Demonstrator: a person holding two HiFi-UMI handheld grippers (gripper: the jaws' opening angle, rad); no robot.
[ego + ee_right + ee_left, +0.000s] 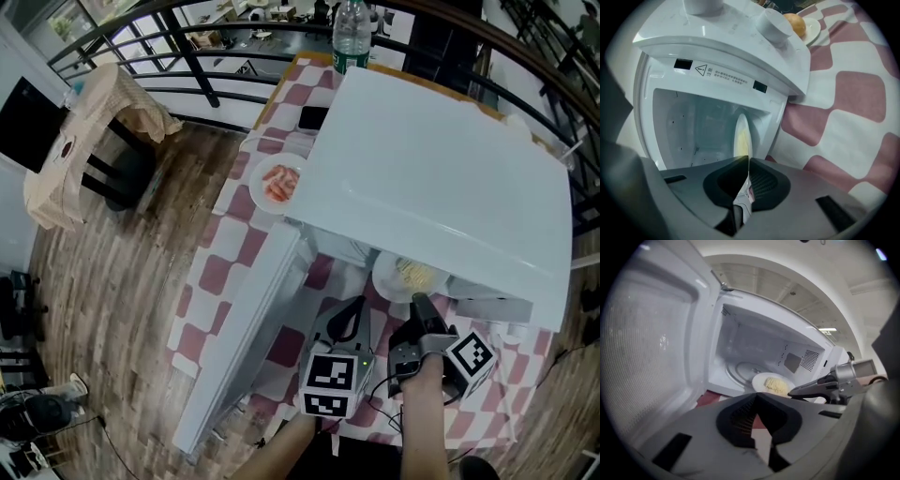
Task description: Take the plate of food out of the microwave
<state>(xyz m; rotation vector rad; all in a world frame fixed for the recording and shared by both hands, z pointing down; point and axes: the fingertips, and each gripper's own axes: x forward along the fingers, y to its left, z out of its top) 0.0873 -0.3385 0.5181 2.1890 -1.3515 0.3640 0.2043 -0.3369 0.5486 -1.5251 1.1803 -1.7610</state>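
Observation:
The white microwave (441,169) stands on a red-and-white checked tablecloth with its door (246,323) swung open to the left. A white plate of pale yellow food (410,276) sits at the front of the cavity opening. My right gripper (419,307) is shut on that plate's near rim. In the right gripper view the plate (742,135) shows edge-on, running into the closed jaws of my right gripper (747,161). My left gripper (351,321) hangs shut and empty just left of it. The left gripper view shows the plate (771,383) with the right gripper's fingers (811,387) on it.
A second plate with pink food (278,183) lies on the table left of the microwave. A phone (312,118) and a water bottle (352,33) sit behind it. A cloth-draped chair (89,141) stands on the wooden floor at left. A plate with a bun (798,24) lies beyond the microwave.

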